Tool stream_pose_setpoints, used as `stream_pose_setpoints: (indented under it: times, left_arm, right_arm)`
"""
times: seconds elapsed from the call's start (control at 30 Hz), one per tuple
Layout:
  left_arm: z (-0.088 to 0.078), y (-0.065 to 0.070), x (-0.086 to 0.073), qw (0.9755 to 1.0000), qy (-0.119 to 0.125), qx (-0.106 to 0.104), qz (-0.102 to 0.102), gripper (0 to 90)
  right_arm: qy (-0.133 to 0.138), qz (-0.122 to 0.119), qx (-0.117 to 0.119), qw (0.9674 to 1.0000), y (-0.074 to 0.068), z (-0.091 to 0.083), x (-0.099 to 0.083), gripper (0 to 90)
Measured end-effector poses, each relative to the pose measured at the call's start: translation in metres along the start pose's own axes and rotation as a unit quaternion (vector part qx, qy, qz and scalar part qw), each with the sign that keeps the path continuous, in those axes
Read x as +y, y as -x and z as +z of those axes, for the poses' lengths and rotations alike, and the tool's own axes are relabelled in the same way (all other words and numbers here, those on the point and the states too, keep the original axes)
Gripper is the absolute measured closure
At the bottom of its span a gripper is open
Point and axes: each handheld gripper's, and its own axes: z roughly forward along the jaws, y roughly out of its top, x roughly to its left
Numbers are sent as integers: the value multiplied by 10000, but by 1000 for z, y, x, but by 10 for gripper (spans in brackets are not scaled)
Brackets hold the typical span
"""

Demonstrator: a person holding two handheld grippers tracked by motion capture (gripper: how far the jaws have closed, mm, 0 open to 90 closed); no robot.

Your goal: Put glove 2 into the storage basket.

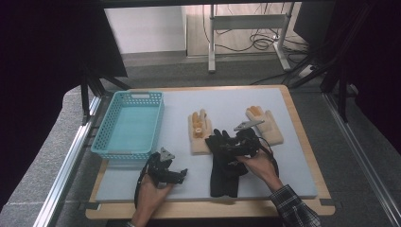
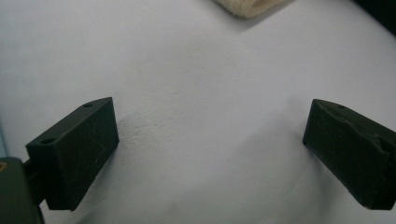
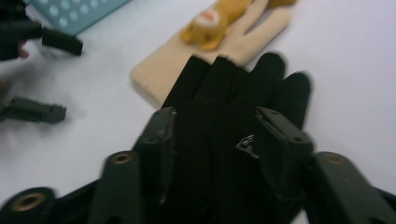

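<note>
Black knit fabric sits between the jaws of the right gripper [image 3: 212, 140]: in its own view the two jaws flank the black glove [image 1: 224, 165] across its palm, touching the cloth on both sides, so it looks clamped on the glove, though how firmly is hard to judge. From the high view, that glove lies on the pale grey mat [image 1: 293, 156] near the person's edge, its fingers pointing away and its fingertips just overlapping the cuff end of a cream glove with an orange animal figure [image 1: 200, 130]. A second cream glove [image 1: 265, 124] lies to the right, near the far side of the right gripper. The left gripper [image 1: 177, 174] rests on bare mat, jaws wide apart with nothing between them, close to the near corner of the turquoise basket [image 1: 106, 137], which stands empty. The step in hand seems to be the pick-up of the black glove, probably for the basket. Next comes a lift high enough that the limp cuff clears the cream glove without dragging it, then a carry leftward over the basket rim.
</note>
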Motion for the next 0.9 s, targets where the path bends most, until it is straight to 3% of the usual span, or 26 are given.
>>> stream_pose_setpoints:
  times: [0.1,0.13,0.2,0.23,0.27,0.4,0.67,0.8,0.9]
  left_arm:
    - [0,0,0,10000,2,4,-1,34]
    - [0,0,0,10000,4,3,-2,34]
    - [0,0,0,10000,4,5,-1,35]
    - [0,0,0,10000,2,4,0,35]
    - [0,0,0,10000,3,2,-3,35]
    - [0,0,0,10000,2,2,-1,35]
    - [0,0,0,10000,21,6,-18,34]
    - [0,0,0,10000,22,2,-12,35]
    - [1,1,0,10000,49,1,-54,35]
  right_arm:
    - [-276,-152,-125,9994,0,14,-8,473]
    - [-381,-148,-102,9991,1,19,-11,529]
    - [-322,-38,-105,9994,1,21,-13,685]
    - [-304,43,-137,9994,2,20,-13,813]
    - [-282,99,-115,9995,2,18,-12,856]
    - [-273,91,-381,9989,-4,12,-9,873]
    - [105,475,-540,9974,-25,-22,3,873]
    - [313,719,-560,9953,-42,-38,9,872]
    - [347,797,-587,9945,-59,-39,8,871]
